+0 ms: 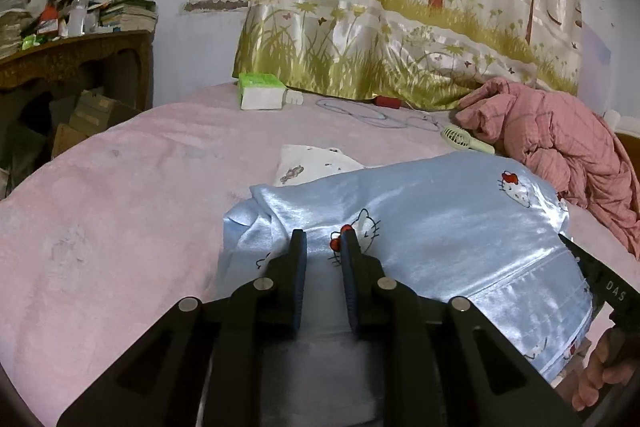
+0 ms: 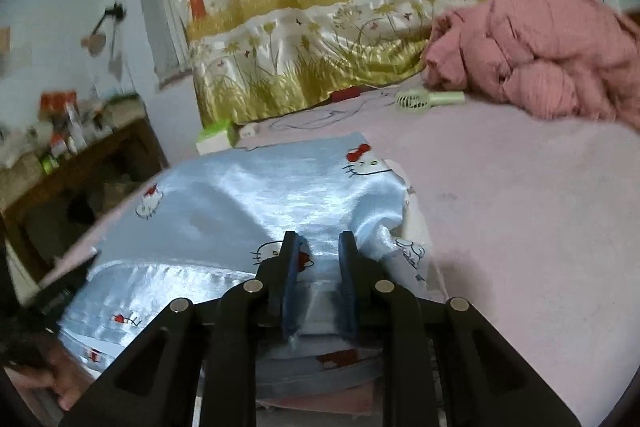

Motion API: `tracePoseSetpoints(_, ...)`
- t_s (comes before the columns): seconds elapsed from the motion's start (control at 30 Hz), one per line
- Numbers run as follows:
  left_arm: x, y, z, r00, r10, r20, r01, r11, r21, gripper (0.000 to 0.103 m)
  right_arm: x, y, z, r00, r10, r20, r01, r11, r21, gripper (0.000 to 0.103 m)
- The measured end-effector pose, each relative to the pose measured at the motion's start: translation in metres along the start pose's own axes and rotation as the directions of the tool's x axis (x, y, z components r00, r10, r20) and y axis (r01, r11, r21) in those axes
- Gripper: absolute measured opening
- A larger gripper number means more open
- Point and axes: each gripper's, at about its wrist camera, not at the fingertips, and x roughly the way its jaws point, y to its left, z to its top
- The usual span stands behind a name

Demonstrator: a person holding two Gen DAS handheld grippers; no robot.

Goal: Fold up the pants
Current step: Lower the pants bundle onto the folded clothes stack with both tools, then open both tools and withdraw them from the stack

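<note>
The pants (image 1: 432,223) are shiny light-blue satin with cartoon cat prints, lying in a folded heap on the pink bed. They also show in the right wrist view (image 2: 248,203). My left gripper (image 1: 323,243) has its jaws a small way apart with a ridge of the blue cloth between them at the heap's left end. My right gripper (image 2: 318,247) has its jaws a small way apart around a fold of the same cloth at the heap's right end. Whether either pinches the cloth I cannot tell. The right gripper's body shows at the left view's right edge (image 1: 608,287).
The pink bedspread (image 1: 120,211) stretches to the left. A crumpled pink blanket (image 1: 560,151) lies at the back right, with a green hand fan (image 1: 464,141), a cable and a green tissue box (image 1: 260,91) before the printed curtain (image 1: 400,7). A cluttered wooden desk (image 1: 76,55) stands at left.
</note>
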Motion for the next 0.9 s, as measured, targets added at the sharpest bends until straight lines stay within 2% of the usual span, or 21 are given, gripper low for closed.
tracePoseSetpoints(0.13, 0.002, -0.001, 0.0, 1.0, 0.014, -0.007, -0.014, 1.0, 0.005, 0.018, -0.001, 0.007, -0.005, 0.999, -0.039, 0.001, 0.039, 0.999, -0.033, 0.02)
tracePoseSetpoints(0.37, -0.001, -0.008, -0.001, 0.999, 0.054, -0.003, -0.054, 0.998, 0.042, 0.018, 0.002, 0.007, -0.005, 0.998, -0.058, -0.015, 0.057, 0.997, -0.044, 0.019)
tracePoseSetpoints(0.47, -0.017, -0.017, 0.003, 0.994, 0.089, 0.058, -0.095, 0.989, 0.113, 0.018, 0.0, 0.007, -0.002, 0.999, -0.053, -0.009, 0.053, 0.998, -0.043, 0.02)
tracePoseSetpoints(0.53, -0.033, -0.027, 0.009, 0.982, 0.129, 0.137, -0.153, 0.971, 0.183, 0.018, -0.007, 0.005, 0.003, 0.999, -0.039, 0.006, 0.039, 0.999, -0.035, 0.02)
tracePoseSetpoints(0.67, -0.071, -0.029, 0.029, 0.975, 0.067, 0.214, -0.092, 0.99, 0.111, 0.018, -0.03, 0.01, 0.018, 0.998, -0.027, 0.062, 0.032, 0.997, -0.069, 0.02)
tracePoseSetpoints(0.8, -0.118, -0.052, 0.041, 0.948, 0.05, 0.314, -0.105, 0.981, 0.161, 0.018, -0.053, 0.029, 0.029, 0.997, 0.007, 0.077, 0.002, 0.993, -0.121, 0.02)
tracePoseSetpoints(0.9, -0.155, -0.071, 0.042, 0.941, 0.006, 0.339, -0.071, 0.981, 0.179, 0.018, -0.079, 0.045, 0.035, 0.993, 0.057, 0.105, -0.042, 0.988, -0.146, 0.02)
